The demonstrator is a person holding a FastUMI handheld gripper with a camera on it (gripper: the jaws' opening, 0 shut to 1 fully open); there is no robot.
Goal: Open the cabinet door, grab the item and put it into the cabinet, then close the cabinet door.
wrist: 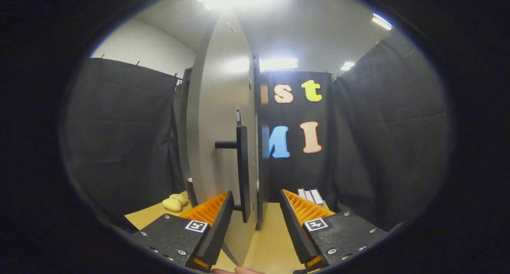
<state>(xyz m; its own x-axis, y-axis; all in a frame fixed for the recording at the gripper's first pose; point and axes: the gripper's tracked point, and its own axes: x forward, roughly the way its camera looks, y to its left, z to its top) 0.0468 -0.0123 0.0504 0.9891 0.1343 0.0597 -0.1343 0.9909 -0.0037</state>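
The tongs (255, 210) stand wide open, gripping nothing, their two fingers spread either side of the free edge of a tall grey metal cabinet door (221, 118). The door is swung open and seen nearly edge-on, rising upright from the light wooden worktop (275, 242) well above the fingers. On its face sits a long black vertical bar handle (242, 166), held off the panel by a short black horizontal post; the lower end of the handle comes down just beside the left finger (209, 222), between the two fingers, and no finger touches it. The right finger (305, 222) is clear of the door, with bare worktop between it and the door's edge.

The item, a small pale yellow soft lumpy thing (174, 202), lies on the worktop to the left of the door, beyond the left finger and near the worktop's far left edge, outside the cabinet. Beyond the right finger, at the worktop's far edge against the black cloth wall, lie a few flat white rectangular pieces (311, 194) side by side; what they are cannot be told
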